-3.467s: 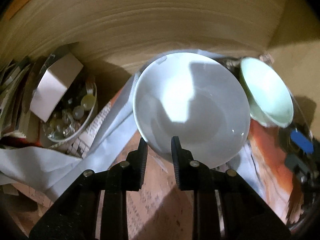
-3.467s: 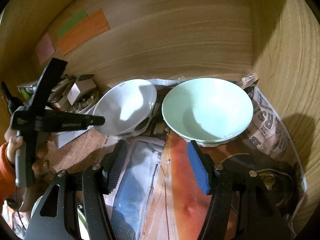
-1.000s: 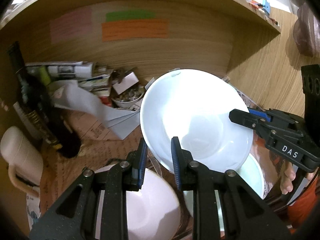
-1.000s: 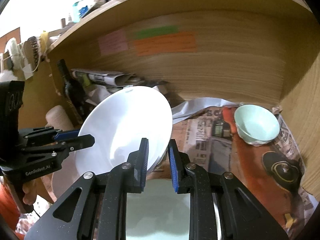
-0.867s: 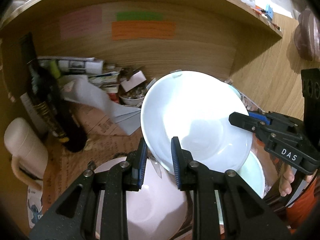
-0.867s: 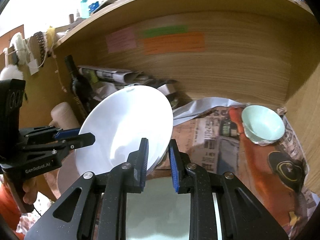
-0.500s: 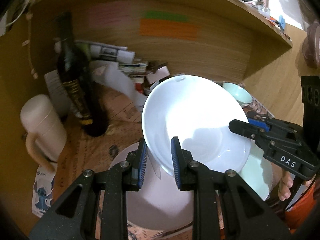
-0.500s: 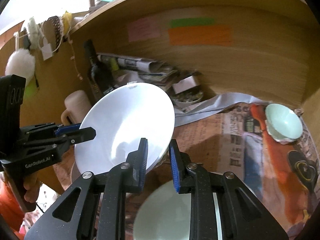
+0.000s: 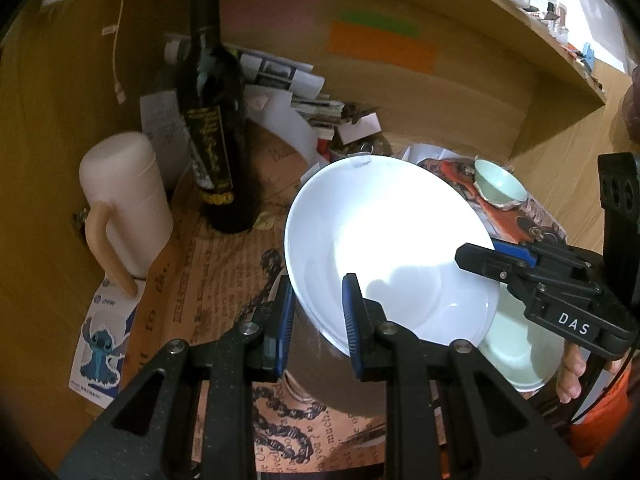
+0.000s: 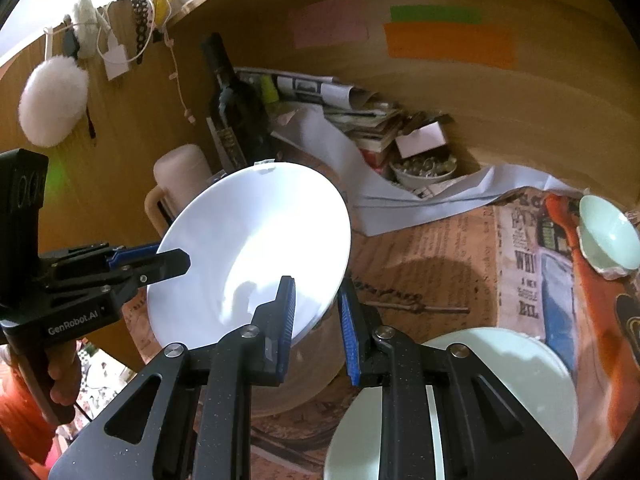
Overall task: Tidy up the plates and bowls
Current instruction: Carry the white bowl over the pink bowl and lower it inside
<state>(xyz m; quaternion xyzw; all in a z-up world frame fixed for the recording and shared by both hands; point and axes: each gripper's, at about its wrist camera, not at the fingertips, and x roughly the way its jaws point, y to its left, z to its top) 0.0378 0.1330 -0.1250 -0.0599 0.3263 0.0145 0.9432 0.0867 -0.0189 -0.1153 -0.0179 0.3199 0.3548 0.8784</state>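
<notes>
Both grippers are matte black with blue ribbed pads (image 9: 351, 312) and silver screws, lettered "DAS" and "GenRobot.AI", held by bare-skinned hands with orange sleeves.

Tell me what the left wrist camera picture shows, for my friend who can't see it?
A big white bowl is held tilted above the table, its near rim pinched by the left gripper and its far rim by the right gripper. Behind it stand a dark wine bottle and a cream jug, and a small green bowl sits on newspaper at the right.
</notes>
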